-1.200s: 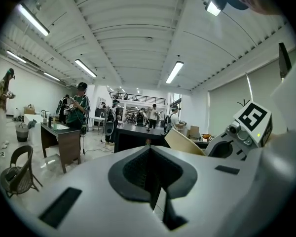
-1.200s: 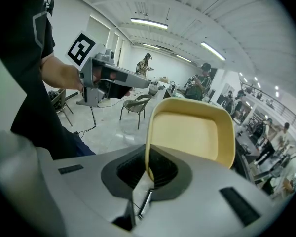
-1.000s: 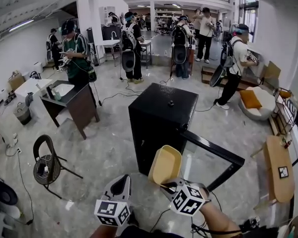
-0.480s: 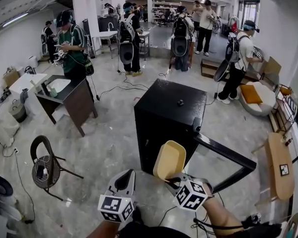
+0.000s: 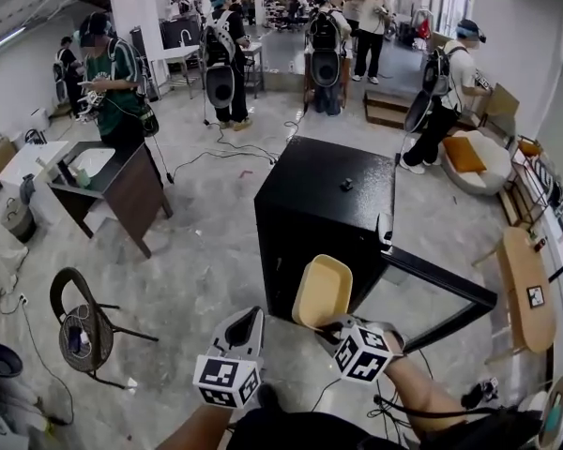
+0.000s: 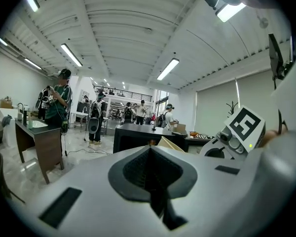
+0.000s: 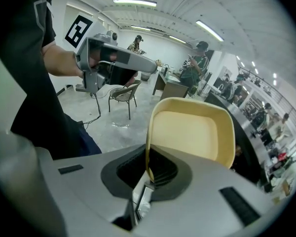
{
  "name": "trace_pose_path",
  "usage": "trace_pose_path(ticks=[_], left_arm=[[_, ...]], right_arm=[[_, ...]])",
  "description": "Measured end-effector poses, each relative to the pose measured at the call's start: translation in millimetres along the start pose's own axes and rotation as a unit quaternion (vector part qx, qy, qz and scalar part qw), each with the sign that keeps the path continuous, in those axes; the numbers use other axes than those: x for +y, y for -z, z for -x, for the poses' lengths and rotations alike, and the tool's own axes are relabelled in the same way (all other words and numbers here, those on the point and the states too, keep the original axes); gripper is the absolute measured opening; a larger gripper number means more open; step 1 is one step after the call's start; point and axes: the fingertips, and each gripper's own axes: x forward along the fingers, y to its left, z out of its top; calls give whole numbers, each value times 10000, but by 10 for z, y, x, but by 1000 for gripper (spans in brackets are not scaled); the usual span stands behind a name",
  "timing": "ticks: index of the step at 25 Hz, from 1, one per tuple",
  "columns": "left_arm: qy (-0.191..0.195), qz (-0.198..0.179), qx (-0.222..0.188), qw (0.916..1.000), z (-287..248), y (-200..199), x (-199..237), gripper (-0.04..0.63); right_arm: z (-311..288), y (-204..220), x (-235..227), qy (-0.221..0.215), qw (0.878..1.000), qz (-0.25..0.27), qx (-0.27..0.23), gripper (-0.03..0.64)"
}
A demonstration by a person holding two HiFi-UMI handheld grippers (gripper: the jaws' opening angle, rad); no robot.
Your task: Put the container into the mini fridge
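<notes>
Presently the right tongs, clamped on the container's lower rim, hold it on edge directly before the mini fridge, door swung right; left tongs shut, empty, beside.

Dark desk at left on grey marbled floor; 1 person in green shirt just behind it. Black chair nearer, apart. Cable trails across floor. Orange cushion far right; wooden table at right edge.
</notes>
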Motion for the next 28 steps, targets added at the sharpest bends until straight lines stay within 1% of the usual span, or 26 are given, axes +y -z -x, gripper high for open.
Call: trace_pose_path(ticks=[4,7,9,12,17,20,23,26,28], left_arm=[[262,-66,85,9996,-122,12,122,7],[426,-65,126,9990,-183,38,220,7],[510,-43,144,9986,-203,47,297,6],[549,3,175,9983,-220,56,425,6],[581,101,280,9979,-226,121,559,6],[665,117,296,9973,-302,108,574,6],[667,159,299,9972,-426,82,607,6],[691,94,313,9971,-507,101,582,6],[726,42,301,9969,-541,101,586,6]], right_arm=[[-135,-103,-51,16,10000,-66,41,19],[-262,-122,-93,40,9997,-143,171,18],[-360,-133,-84,-18,9994,-228,245,18],[-509,-127,-53,-147,9986,-336,369,18],[-737,-38,-70,-120,9975,-336,615,19],[-832,17,-190,-61,9969,-391,687,18],[-963,52,-351,18,9968,-388,693,19],[-1115,169,-422,-160,9962,-289,810,20],[-1217,192,-461,-292,9961,-281,778,18]])
